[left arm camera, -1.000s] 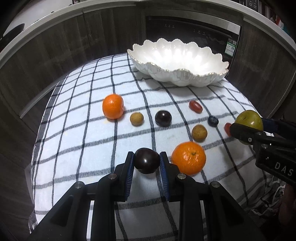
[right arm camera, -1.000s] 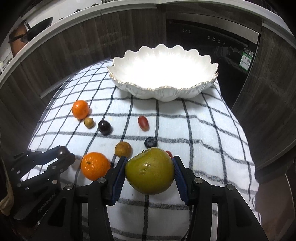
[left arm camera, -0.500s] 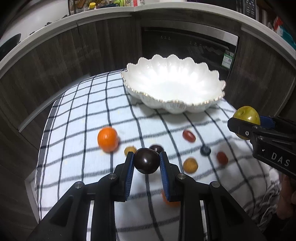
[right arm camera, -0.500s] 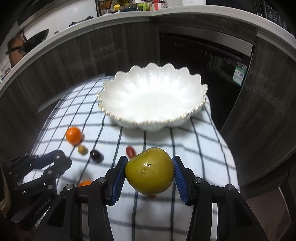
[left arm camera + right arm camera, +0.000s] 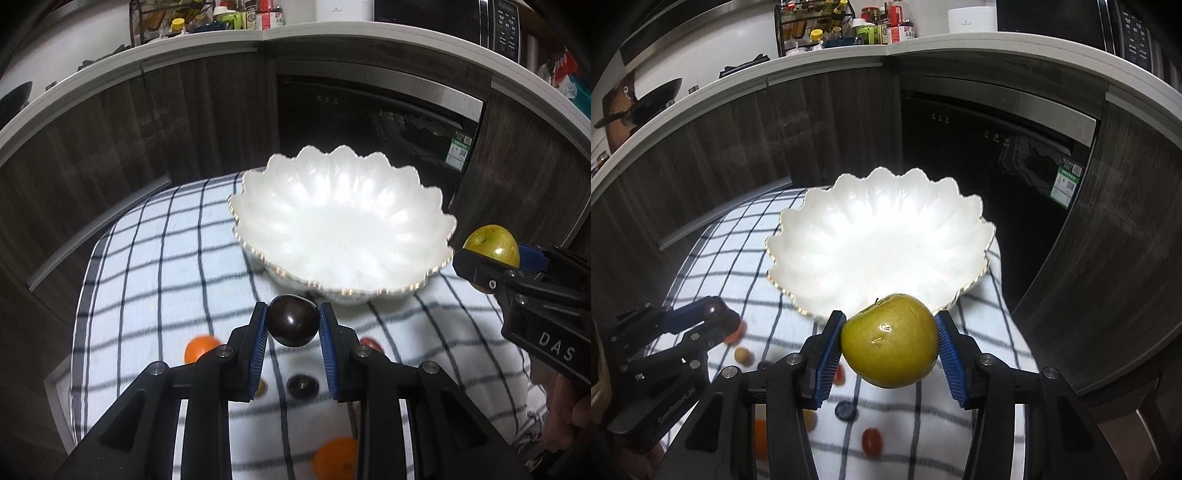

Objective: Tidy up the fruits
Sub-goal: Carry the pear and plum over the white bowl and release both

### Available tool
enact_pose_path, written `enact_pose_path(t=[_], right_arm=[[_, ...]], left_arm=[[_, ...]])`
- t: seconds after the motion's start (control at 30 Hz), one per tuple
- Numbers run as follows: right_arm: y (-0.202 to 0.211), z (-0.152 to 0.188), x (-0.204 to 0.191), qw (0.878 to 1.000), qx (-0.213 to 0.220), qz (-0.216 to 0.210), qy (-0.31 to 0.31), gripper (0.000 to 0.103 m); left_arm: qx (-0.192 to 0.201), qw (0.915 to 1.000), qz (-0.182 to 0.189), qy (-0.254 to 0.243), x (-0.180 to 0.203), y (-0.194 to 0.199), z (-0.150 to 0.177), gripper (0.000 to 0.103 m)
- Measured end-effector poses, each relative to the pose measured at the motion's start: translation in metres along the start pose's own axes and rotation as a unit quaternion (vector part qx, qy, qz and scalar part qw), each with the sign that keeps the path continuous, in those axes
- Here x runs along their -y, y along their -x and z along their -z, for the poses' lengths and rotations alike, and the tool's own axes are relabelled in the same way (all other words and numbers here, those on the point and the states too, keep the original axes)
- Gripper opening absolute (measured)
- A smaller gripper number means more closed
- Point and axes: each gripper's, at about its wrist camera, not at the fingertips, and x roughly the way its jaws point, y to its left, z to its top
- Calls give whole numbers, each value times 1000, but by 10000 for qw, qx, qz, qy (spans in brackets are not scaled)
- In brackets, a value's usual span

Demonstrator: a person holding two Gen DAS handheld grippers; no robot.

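My left gripper [image 5: 292, 325] is shut on a dark plum [image 5: 293, 319] and holds it in the air just before the near rim of the white scalloped bowl [image 5: 391, 206]. My right gripper [image 5: 890, 347] is shut on a green apple [image 5: 890, 345], raised at the bowl's [image 5: 849, 218] near right rim. The apple also shows in the left wrist view [image 5: 491, 245], right of the bowl. The bowl is empty. Below lie two oranges [image 5: 199, 349] [image 5: 334, 458], another dark plum [image 5: 303, 386] and small red fruits [image 5: 871, 441] on the checked cloth [image 5: 147, 258].
Dark wooden cabinets [image 5: 110, 147] and a black oven door [image 5: 990, 155] stand behind the cloth-covered table. A counter with bottles and jars [image 5: 849, 29] runs above. A blueberry [image 5: 846, 410] and a small tan fruit [image 5: 744, 356] lie on the cloth.
Both grippers have risen off the cloth and moved forward toward the bowl, each still holding its fruit. The loose fruits now lie far below.
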Motion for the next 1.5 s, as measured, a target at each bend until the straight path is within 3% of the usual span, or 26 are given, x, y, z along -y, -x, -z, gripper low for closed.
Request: enact_pose_path(t=[0.63,1.2,1.23,1.3,1.33,1.4,1.5], right_arm=[[-29,-41,17,9999,-104,75,-4,51],[-60,-39,15,9990,-427,132,-17,51],[-59,-39,15,9991,-392,180,-1,51],[-57,-41,14,9990,-332,289,34,57],[-55,-43,14,9989,-255,378,56,61],[-49,-47,15,9985,-69,545,58,79],[-41,-52,17,9978,112,648,31,82]], left_arm=[[51,9991,303,-301,9,-40,-58,28],[-252,9979,312,-510,5,-66,-63,30],[-239,9980,290,-510,5,-66,-63,32],[-210,9986,234,-428,2,-65,-63,54],[-174,9989,215,-373,0,-63,-63,58],[-102,9992,183,-336,-2,-60,-63,60],[-69,9993,117,-338,-4,-56,-63,66]])
